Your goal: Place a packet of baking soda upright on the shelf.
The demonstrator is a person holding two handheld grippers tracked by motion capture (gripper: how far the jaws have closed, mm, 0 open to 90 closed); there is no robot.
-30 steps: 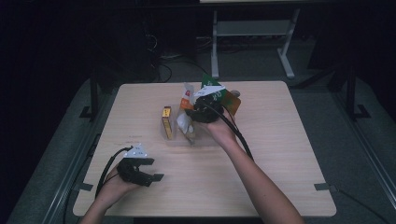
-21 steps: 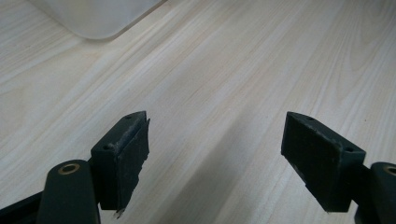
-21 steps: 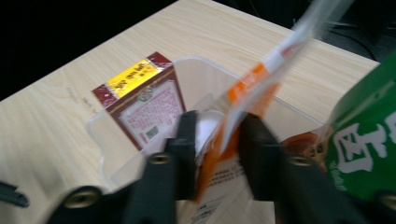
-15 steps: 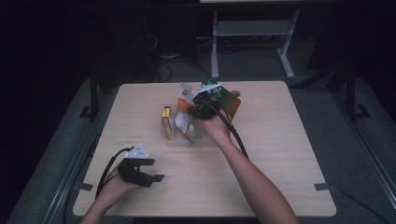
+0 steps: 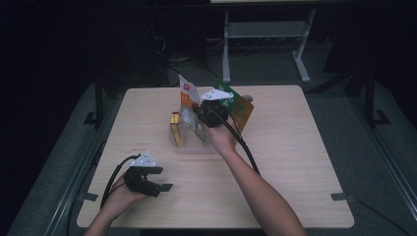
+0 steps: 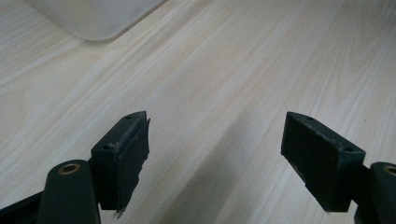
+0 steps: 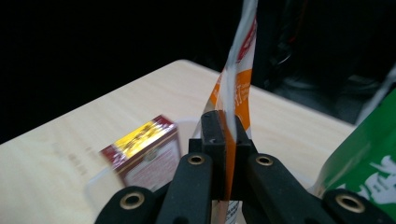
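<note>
Your right gripper [image 7: 225, 140] has its jaws clenched on the orange-and-white sachet [image 7: 238, 88] at frame centre; your left gripper [image 6: 215, 154] rests with jaws released over the tabletop [image 6: 243, 60].

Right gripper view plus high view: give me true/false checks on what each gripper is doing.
1. The right gripper is shut on the orange pouch. True.
2. The left gripper holds the box. False: it is open over bare table, holding nothing.
3. The box lies flat. False: it stands on edge beside the pouch.
4. A green bag sits beside the right gripper. True.
5. The left gripper is near the table's front left. True.
</note>
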